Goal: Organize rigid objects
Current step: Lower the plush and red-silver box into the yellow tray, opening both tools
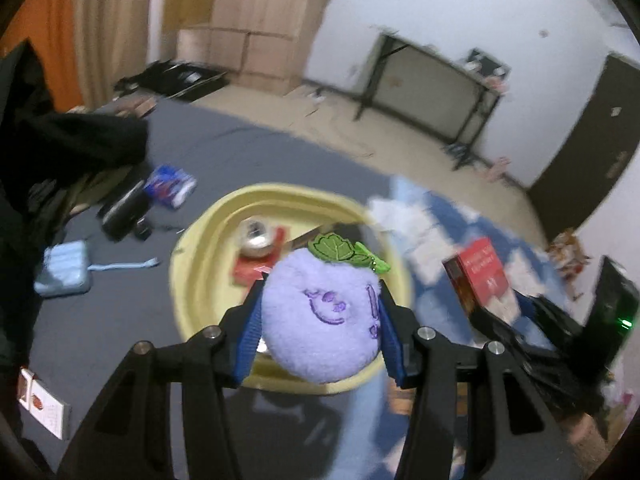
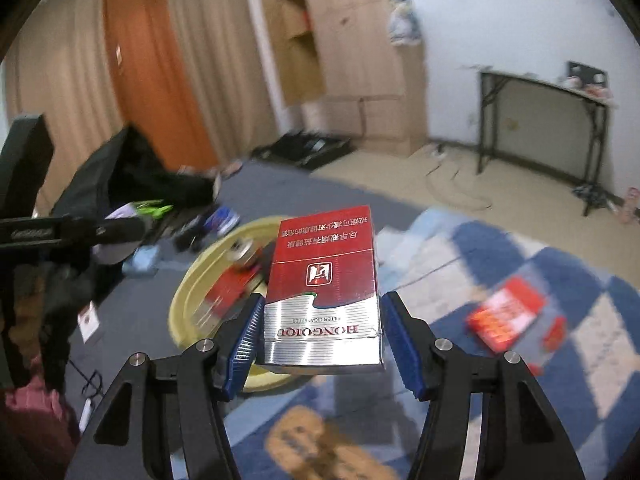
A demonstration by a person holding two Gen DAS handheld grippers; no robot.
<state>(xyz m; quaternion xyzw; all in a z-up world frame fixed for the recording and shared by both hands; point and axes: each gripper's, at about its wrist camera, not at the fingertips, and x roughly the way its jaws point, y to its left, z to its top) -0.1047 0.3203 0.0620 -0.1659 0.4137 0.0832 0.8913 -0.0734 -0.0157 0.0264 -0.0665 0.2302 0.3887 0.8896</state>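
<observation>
A red-and-silver cigarette pack (image 2: pixel 320 292), printed "HONGQIQU" and "FILTER CIGARETTES" with Chinese characters across its red half, is gripped between the blue ribbed pads of the right hand-held gripper (image 2: pixel 320 332) above a yellow plastic basin (image 2: pixel 188 292). A fuzzy lavender plush fruit (image 1: pixel 324 316), stitched with a purple face and topped by green felt leaves, is clamped in the left hand-held gripper (image 1: pixel 320 332) over the same basin (image 1: pixel 188 280). Inside the basin, a shiny round metallic object (image 1: pixel 256 236) and a red box (image 1: pixel 248 270) are seen, their details lost to blur. A second red pack (image 2: pixel 508 314) lies on a blue-and-white checked cloth (image 2: pixel 560 272), its lettering smeared beyond reading.
</observation>
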